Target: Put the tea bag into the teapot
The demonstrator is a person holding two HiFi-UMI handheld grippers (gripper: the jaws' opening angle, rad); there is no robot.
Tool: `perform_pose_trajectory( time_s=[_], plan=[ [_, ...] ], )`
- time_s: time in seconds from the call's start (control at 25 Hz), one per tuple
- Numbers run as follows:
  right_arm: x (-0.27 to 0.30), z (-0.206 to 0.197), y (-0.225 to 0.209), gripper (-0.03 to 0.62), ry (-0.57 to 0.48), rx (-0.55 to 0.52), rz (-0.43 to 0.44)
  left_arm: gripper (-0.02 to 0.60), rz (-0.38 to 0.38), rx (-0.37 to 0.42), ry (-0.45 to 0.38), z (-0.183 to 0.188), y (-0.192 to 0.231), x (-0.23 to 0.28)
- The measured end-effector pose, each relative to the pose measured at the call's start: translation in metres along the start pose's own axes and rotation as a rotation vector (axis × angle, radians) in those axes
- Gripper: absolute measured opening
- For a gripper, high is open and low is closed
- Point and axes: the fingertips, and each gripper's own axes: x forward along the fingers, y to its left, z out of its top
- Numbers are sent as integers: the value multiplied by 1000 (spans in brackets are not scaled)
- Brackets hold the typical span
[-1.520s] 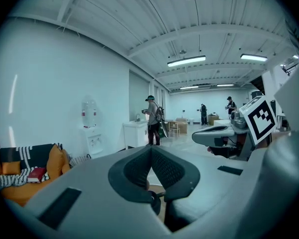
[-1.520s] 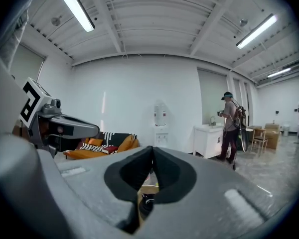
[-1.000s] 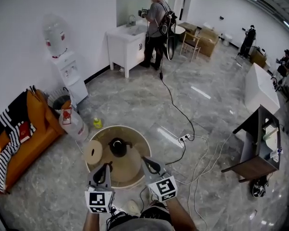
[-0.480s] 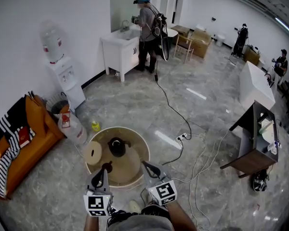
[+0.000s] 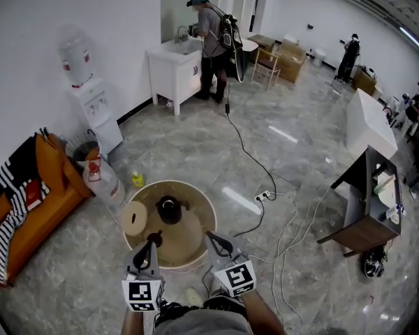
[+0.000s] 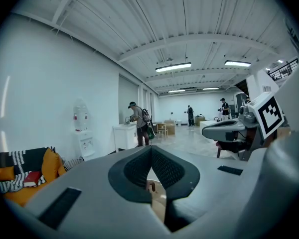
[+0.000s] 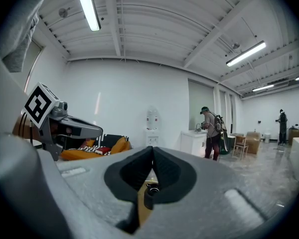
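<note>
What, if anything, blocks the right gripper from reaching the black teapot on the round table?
Probably nothing, so yes. The right gripper, jaws shut, hangs at the near rim of the table, with only bare tabletop between it and the teapot. The tan disc lies off to the left.

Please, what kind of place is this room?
Probably a large open hall used as a workspace, not a home: a water dispenser by the wall, a white sink cabinet, and cables running across the bare stone floor.

A round wooden table on the grey floor carries a black teapot and, at its left edge, a tan disc.
</note>
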Motion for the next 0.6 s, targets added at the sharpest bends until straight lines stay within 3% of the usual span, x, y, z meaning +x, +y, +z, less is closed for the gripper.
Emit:
perform_pose_trajectory(
  time_s=[0.6],
  plan=[
    [9, -1, 6, -1, -6, -28, -8, 17, 0, -13, 11, -9, 7, 0]
  ],
)
